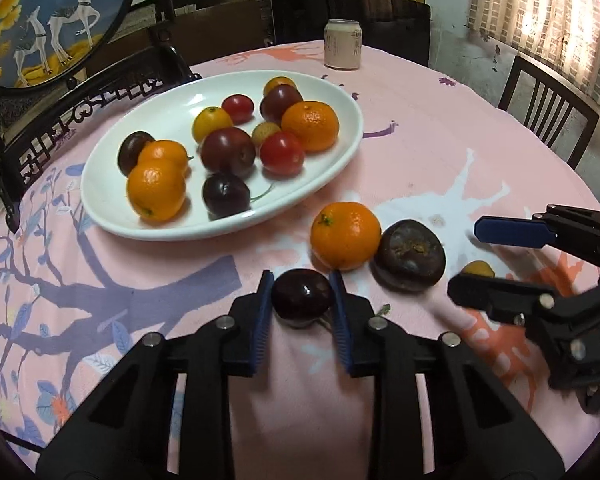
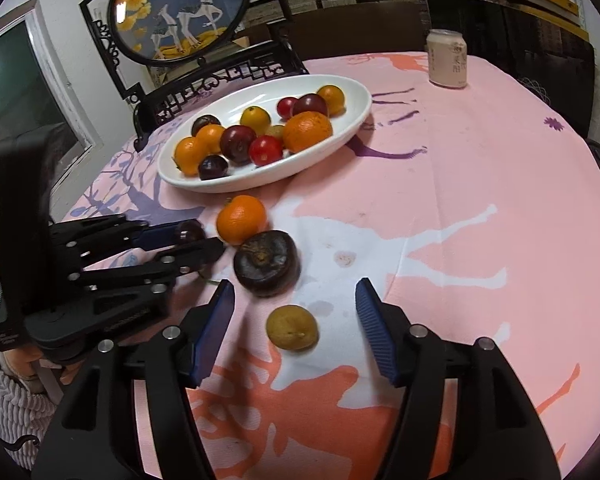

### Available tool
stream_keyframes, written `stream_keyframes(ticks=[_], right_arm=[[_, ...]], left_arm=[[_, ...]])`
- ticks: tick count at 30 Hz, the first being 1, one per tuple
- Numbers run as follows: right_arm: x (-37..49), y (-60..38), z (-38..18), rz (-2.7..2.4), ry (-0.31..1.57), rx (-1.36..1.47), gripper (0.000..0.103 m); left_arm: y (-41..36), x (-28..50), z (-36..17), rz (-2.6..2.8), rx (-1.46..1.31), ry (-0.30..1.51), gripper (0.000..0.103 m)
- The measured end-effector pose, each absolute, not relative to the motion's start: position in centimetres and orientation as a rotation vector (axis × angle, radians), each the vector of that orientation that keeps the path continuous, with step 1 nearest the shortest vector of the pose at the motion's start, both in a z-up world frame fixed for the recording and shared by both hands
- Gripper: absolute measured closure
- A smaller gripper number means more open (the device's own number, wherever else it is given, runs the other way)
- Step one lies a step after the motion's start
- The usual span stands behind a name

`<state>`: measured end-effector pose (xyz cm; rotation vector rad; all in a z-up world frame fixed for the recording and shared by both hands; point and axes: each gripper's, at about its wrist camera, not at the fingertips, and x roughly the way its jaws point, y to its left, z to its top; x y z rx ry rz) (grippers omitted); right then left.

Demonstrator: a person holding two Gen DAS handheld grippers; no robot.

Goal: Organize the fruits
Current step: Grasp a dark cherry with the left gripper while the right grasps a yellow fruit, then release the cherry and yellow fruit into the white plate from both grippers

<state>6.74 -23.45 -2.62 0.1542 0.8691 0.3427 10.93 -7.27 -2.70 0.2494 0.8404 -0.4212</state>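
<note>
Left wrist view: your left tool [image 1: 302,298] is clenched on a glossy dark plum [image 1: 302,297] just above the tabletop [image 1: 440,152]; next, carry it toward 11 o'clock to the smooth white oval plate [image 1: 340,160].

Right wrist view: your right tool [image 2: 294,322] is released, straddling a small, dull yellow fruit [image 2: 292,327]; close gently.

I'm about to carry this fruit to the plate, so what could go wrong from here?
The left hand-held gripper pinches the round dark purple plum only at its fingertips, so it may slip out. Swinging toward the white oval plate could knock the loose orange mandarin, sending it rolling across the pink tablecloth.
</note>
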Motion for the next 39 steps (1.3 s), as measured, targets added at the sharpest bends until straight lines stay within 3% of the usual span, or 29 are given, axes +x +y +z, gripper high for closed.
stream_keyframes(ticks=[8,11,12,13,17,27,33,35,36,39], right_arm=[[6.0,-22.6,-2.9,0.384,0.887,0.110,0.038],[5.4,-21.9,-3.0,0.376,0.889,0.050,0.055],[5.4,-22.0,-3.0,0.373,0.894,0.048,0.069],[5.4,-22.1,-3.0,0.367,0.892,0.047,0.075],[5.2,-22.1,-2.8,0.383,0.878,0.053,0.077],[11.5,-21.1,4.7,0.377,0.709,0.080,0.076],[19.1,-18.6,3.1,0.387,0.743,0.148,0.076],[20.4,-18.3,2.4,0.390,0.730,0.181,0.063],[20.7,-18.4,2.0,0.390,0.738,0.181,0.045],[20.3,-19.5,1.9,0.389,0.727,0.192,0.040]], left_arm=[[-3.0,10.5,-1.9,-0.277,0.189,0.823,0.075],[-2.9,10.5,-2.0,-0.274,0.191,0.831,0.075],[-3.1,10.6,-2.1,-0.276,0.199,0.833,0.075],[-3.3,10.5,-2.3,-0.278,0.210,0.837,0.074],[-3.5,10.4,-2.4,-0.288,0.216,0.842,0.074],[-2.4,13.1,4.6,-0.256,0.129,0.688,0.075],[-2.1,20.2,4.5,-0.177,0.088,0.711,0.074],[-1.6,21.9,3.7,-0.165,0.058,0.734,0.052],[-1.3,22.2,3.3,-0.162,0.046,0.738,0.034],[-0.6,22.2,2.7,-0.173,0.037,0.739,0.032]])
